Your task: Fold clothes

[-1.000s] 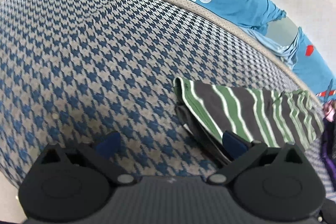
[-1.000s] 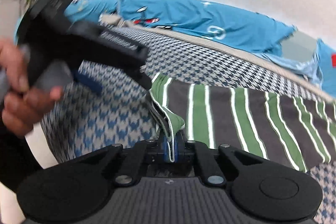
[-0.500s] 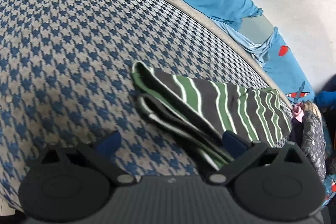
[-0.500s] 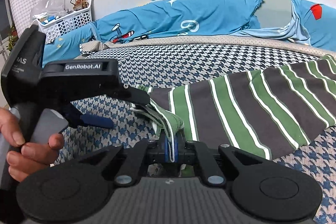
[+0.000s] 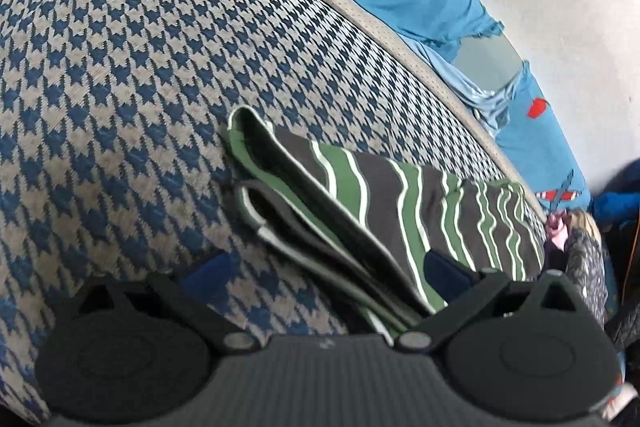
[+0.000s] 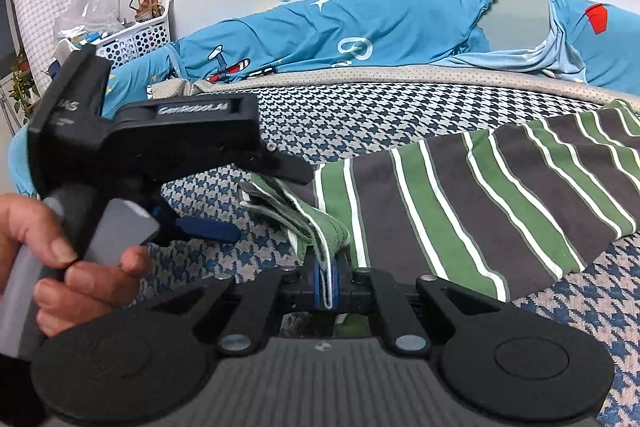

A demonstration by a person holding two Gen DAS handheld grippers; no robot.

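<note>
The right gripper point(image 6: 325, 287) pinches the green-and-grey striped garment's point(image 6: 460, 203) layered edge on the houndstooth bed point(image 5: 120, 67). The left gripper point(image 5: 324, 267) hovers, fingers spread. Mid-fold; next, it probably grips the other corner.

The striped garment point(image 6: 460, 211) lies on the houndstooth cover point(image 6: 360, 115), with the bedsheet point(image 6: 360, 31) behind and the basket point(image 6: 136, 35) far left.

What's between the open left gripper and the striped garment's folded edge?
Nothing visible. The left gripper straddles the striped garment edge over bare houndstooth cover. The right gripper pinches the same edge nearby.
</note>
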